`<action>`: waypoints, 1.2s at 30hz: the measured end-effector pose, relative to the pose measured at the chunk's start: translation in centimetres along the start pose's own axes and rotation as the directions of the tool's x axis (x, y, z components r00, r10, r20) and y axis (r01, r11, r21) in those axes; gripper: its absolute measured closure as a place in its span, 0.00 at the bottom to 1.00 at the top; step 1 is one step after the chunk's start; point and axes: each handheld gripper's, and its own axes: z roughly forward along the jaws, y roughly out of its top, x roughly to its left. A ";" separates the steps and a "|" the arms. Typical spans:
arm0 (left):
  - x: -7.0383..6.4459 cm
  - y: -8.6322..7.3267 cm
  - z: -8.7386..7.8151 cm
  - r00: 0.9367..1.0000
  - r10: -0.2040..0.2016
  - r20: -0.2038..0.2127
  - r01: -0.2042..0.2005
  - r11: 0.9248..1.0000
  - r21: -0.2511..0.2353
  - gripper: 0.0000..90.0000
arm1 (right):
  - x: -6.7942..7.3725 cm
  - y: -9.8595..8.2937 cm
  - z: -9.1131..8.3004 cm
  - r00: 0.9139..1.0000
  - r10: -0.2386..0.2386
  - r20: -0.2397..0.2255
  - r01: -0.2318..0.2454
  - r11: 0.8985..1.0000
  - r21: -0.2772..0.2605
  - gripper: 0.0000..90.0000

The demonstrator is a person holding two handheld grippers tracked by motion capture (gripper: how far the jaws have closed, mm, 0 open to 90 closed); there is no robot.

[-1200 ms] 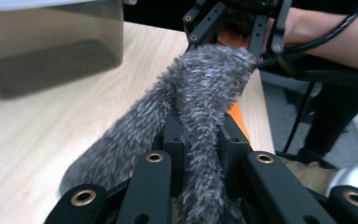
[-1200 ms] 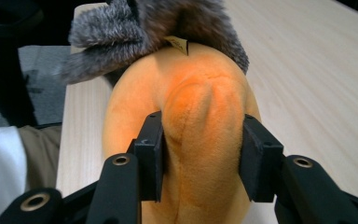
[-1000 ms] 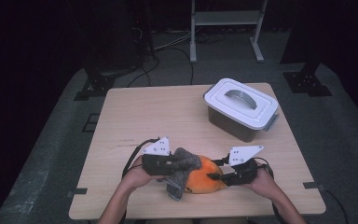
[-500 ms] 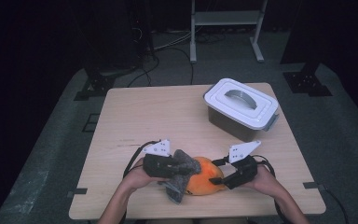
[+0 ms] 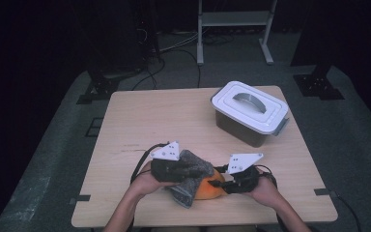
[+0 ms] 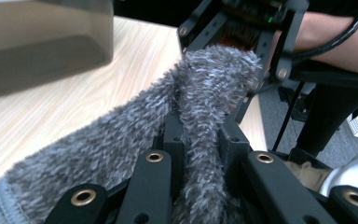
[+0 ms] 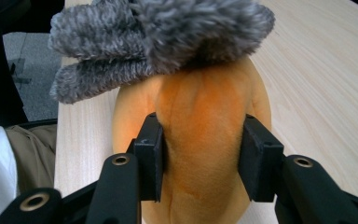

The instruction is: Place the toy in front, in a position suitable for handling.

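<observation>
An orange plush object (image 5: 208, 189) lies near the table's front edge, between both hands. My right gripper (image 7: 200, 156) is shut on it, jaws pressing into both sides of the orange plush (image 7: 200, 140). A fuzzy grey cloth (image 5: 192, 174) drapes over its left end. My left gripper (image 6: 200, 135) is shut on a fold of this grey cloth (image 6: 200, 93), which rests on top of the plush in the right gripper view (image 7: 168, 32). In the left gripper view the right gripper (image 6: 242, 28) shows just beyond the cloth.
A grey storage box with a white handled lid (image 5: 249, 112) stands at the table's back right. The wooden table (image 5: 164, 121) is bare at left and centre. Beyond the far edge are cables and stand legs (image 5: 232, 29) on the floor.
Both grippers have stayed at the front edge. The grey cloth has shifted slightly across the orange plush; grips are unchanged.
</observation>
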 end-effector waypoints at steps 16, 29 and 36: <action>0.6 -0.8 -0.5 1.000 -0.023 0.000 0.023 0.999 0.041 0.86 | -1.8 -1.0 -0.4 0.985 0.121 -0.125 -0.125 0.992 -0.021 0.48; -1.1 1.3 0.4 1.000 0.025 -0.006 -0.025 0.999 0.025 0.85 | 0.6 0.0 0.6 0.998 0.029 -0.062 -0.030 0.999 -0.017 0.60; 0.0 0.3 -0.1 1.000 -0.009 -0.015 0.009 1.000 0.017 0.86 | 0.1 -0.3 0.3 0.998 0.015 -0.054 -0.016 1.000 -0.023 0.64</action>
